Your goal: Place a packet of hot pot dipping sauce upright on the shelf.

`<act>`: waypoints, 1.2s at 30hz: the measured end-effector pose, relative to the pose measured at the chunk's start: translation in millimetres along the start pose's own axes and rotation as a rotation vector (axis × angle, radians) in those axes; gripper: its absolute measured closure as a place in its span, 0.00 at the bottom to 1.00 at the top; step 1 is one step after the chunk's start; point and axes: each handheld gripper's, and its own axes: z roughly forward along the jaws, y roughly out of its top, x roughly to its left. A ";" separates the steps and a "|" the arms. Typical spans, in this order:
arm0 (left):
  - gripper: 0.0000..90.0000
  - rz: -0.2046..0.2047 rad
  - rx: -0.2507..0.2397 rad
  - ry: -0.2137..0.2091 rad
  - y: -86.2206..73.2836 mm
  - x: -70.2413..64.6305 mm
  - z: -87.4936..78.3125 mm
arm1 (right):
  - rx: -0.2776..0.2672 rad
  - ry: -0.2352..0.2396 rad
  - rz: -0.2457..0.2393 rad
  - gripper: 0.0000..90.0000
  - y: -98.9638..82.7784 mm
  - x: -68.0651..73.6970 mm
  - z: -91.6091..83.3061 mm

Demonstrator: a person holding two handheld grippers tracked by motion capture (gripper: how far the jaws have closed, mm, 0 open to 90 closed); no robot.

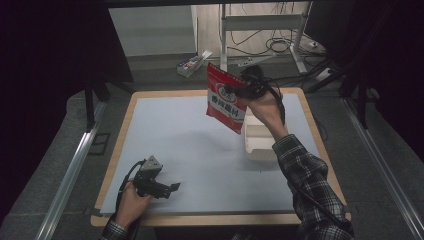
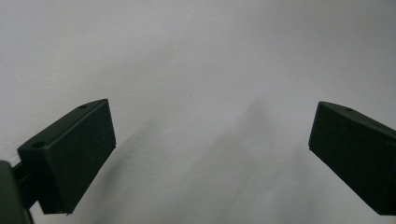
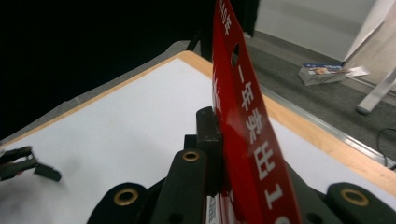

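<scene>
A red packet (image 1: pixel 226 98) is pinched by the right claw (image 1: pixel 248 82) upper centre, hanging above-left of a white box (image 1: pixel 257 142); the left claw (image 1: pixel 172 187) is spread, lower left, farther off.

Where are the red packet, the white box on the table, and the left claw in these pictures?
red packet (image 1: pixel 226 100), high view, middle of its printed front face.
white box (image 1: pixel 257 142), high view, its pale side wall beside the sleeve.
left claw (image 1: pixel 172 187), high view, between its black jaw tips, held low over the table.

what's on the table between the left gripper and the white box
Nothing: in the high view, bare table mat lies between the left gripper and the white box.
</scene>
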 end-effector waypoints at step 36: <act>0.01 0.004 0.003 -0.026 -1.5 0.8 1.7 | -0.035 -0.132 0.027 0.97 -9.7 -75.1 -7.5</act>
